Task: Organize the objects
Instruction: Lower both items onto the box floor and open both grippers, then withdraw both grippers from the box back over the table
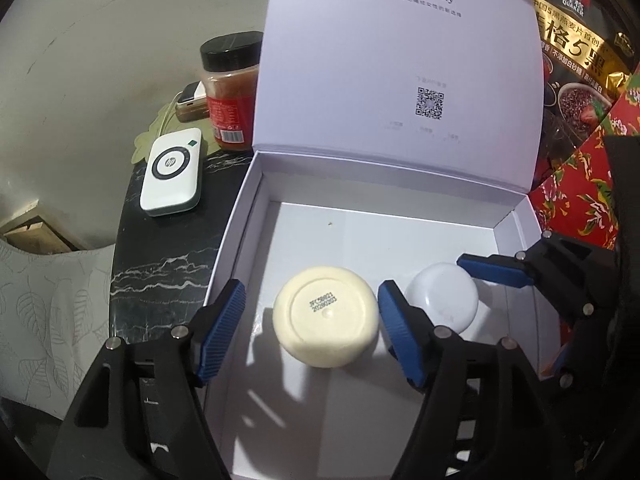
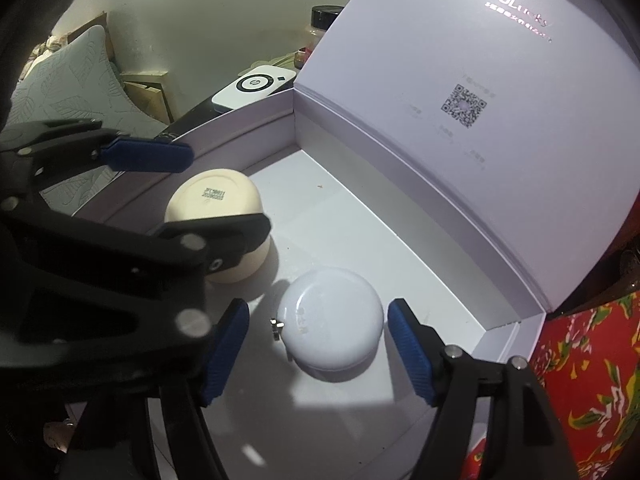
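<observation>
Both jars are sitting inside the white box (image 1: 240,216) now: cream jar (image 1: 326,316) between the left gripper (image 1: 312,328) fingers, white jar (image 2: 331,324) between the right gripper (image 2: 318,350) fingers, both released. Looking mostly done; the lid (image 1: 400,60) is standing open.

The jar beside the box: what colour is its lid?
Black lid; clearest in the left wrist view.

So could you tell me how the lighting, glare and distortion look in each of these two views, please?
Left wrist view: box brightly lit, its straight walls bowed by the fisheye, cream jar sharp with a readable stamp, corners dark. Right wrist view: pink glare washes the lid's logo, the white case throws a hard shadow, the near left gripper looms dark.
</observation>
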The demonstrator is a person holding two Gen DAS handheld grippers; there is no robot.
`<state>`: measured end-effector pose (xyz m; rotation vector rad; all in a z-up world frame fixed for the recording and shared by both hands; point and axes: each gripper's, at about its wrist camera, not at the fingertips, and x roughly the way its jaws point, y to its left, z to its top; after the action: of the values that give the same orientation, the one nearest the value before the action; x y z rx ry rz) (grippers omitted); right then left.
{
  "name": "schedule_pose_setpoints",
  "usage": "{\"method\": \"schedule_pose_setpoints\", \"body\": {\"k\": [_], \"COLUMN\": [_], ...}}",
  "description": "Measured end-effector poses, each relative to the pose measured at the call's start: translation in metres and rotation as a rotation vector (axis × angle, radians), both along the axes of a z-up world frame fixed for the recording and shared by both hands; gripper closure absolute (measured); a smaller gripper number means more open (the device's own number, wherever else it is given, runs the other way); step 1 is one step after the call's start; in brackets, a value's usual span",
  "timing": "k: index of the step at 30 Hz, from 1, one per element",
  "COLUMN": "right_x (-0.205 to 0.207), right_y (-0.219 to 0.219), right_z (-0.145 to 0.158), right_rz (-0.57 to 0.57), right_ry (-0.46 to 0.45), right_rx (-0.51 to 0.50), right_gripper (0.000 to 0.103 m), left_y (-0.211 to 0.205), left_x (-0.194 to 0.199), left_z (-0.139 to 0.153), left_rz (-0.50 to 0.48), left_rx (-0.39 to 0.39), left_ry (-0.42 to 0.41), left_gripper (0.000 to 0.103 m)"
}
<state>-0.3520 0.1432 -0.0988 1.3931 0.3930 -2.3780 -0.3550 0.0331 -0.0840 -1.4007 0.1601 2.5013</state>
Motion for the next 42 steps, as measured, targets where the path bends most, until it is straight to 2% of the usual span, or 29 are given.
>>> {"method": "schedule_pose_setpoints", "body": {"k": [7,13,20,27,42], "right_x": [0.006,0.012,0.031,0.048,0.097], "right_y": [-0.003,0.000,-0.009,-0.023,-0.032], "right_z": [0.004,0.010,0.034,0.054,0.094], "right_rz": [0.012,0.006,0.039,0.062,0.063], "right_ry": [0.002,0.006,0.054,0.090,0.151], "right_rx": [-0.030,-0.044,-0.050,-0.053,-0.061], "right_gripper": [0.029,0.029,0.027,0.025,0.025], "left_y": [-0.013,-0.017,-0.038,-0.057,-0.071], "left_x": [0.012,0.027,0.046,0.071,0.130], "left_z": [0.010,0.023,0.041,0.064,0.105], "left_rz": [0.035,0.064,0.116,0.156,0.193], "left_rx": [0.012,-0.024,-0.012,-0.008,-0.008], "left_ry": [0.009,0.035,0.062,0.109,0.184], "left_gripper": [0.034,0.033,0.032,0.027,0.024]}}
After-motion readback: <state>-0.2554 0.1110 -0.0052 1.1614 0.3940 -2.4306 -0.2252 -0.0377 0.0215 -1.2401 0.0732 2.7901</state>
